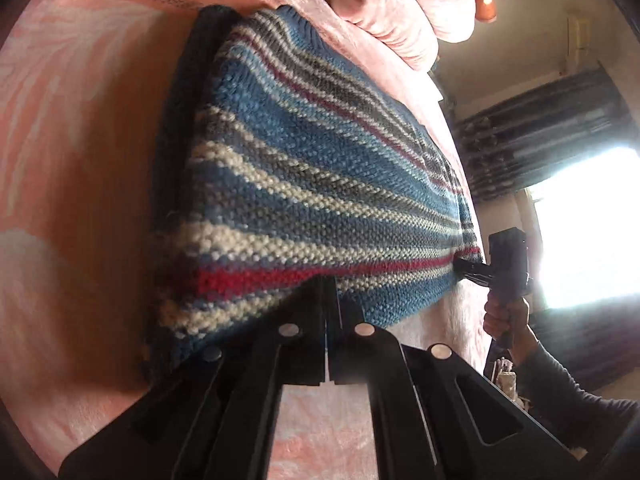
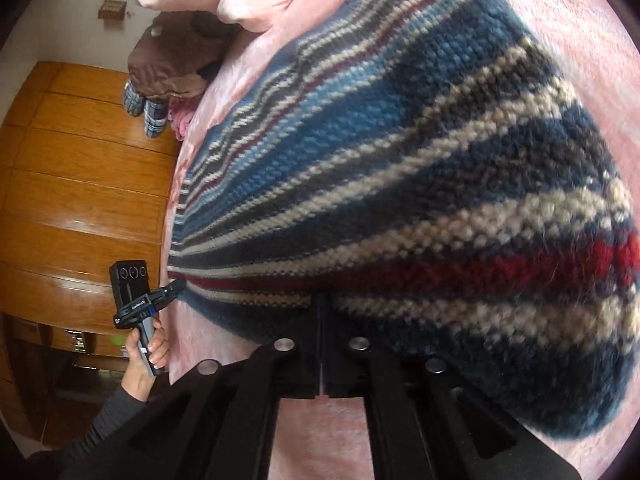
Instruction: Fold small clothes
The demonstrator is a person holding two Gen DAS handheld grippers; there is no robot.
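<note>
Both the left gripper (image 1: 329, 280) and the right gripper (image 2: 320, 296) are clamped narrow on the near hem of the striped knit sweater (image 1: 304, 168), which spreads ahead of the fingers over the pink blanket (image 1: 80, 128), looking thick, soft, floppy, best gripped at edge corners.

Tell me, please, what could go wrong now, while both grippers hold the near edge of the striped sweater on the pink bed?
1. The left gripper and the right gripper each pinch only a little of the striped sweater at its edge, so the thick knit may slip out.
2. Uneven lifting would probably make a crooked fold.
3. The pink blanket is fuzzy; dragging the sweater could bunch the layers beneath.
</note>
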